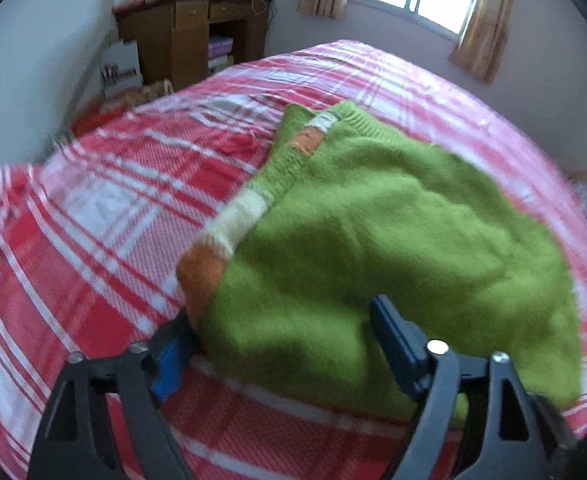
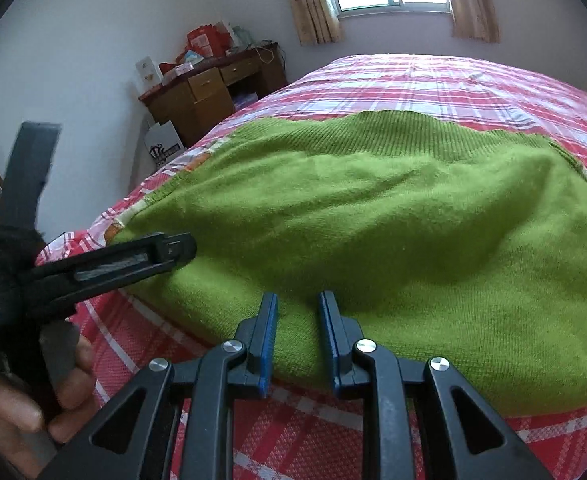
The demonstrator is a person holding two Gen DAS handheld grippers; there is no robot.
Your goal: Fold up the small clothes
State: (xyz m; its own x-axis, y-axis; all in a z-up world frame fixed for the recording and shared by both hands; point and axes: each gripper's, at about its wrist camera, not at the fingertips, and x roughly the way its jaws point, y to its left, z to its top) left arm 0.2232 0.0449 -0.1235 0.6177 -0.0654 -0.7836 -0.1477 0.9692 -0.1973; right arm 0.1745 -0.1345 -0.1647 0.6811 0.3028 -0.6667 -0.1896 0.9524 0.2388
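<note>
While the green sweater (image 1: 393,220) lies on the bed (image 1: 105,200) | left gripper (image 1: 281,344) spread across its near edge | right gripper (image 2: 295,320) nearly closed, empty | we should pinch both layers evenly.

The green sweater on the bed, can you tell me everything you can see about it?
The green sweater is a fuzzy knit with ribbed hems and orange and cream blocks on its sleeve. It lies rumpled, partly folded, on the red plaid bedspread. The left gripper straddles its near edge with open jaws.
</note>
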